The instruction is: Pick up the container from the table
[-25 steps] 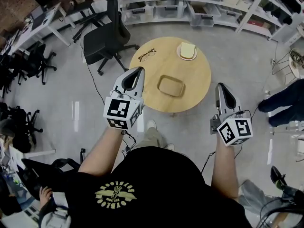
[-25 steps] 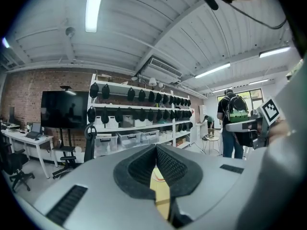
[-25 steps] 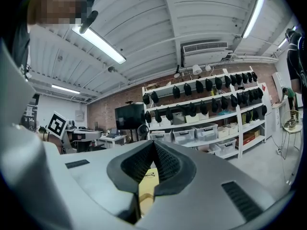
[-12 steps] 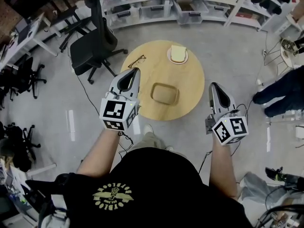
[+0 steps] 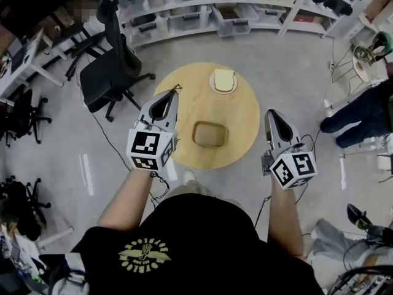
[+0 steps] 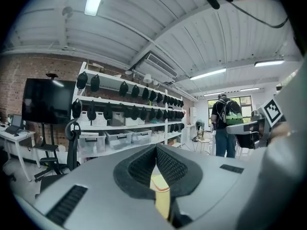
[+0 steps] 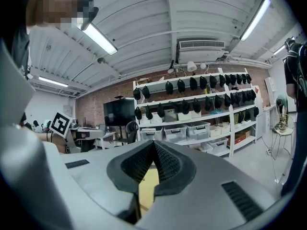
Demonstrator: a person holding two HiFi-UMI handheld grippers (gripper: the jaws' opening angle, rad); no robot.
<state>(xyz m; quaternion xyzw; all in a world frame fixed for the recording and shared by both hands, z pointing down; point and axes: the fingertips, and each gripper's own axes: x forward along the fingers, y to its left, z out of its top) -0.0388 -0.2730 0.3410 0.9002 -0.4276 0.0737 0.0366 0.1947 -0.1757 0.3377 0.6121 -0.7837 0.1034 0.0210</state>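
Observation:
A tan, shallow rectangular container (image 5: 210,134) sits near the middle of the round wooden table (image 5: 241,120). My left gripper (image 5: 174,92) is held above the table's left edge, to the left of the container, with its jaws shut and empty. My right gripper (image 5: 271,113) hovers just off the table's right edge, also shut with nothing in it. In the left gripper view the left gripper (image 6: 156,148) points level at the shelves, pads together. The right gripper view shows the right gripper (image 7: 153,143) the same way. Neither gripper touches the container.
A white plate with a pale yellow item (image 5: 224,80) stands at the table's far side. A black office chair (image 5: 107,72) is to the far left. Shelves with plastic bins (image 5: 202,11) line the back. A person (image 5: 362,112) stands at the right, with cables on the floor.
I have moved closer to the table with both grippers. The left gripper's tip now overlaps the table's left edge. Both jaws stayed shut.

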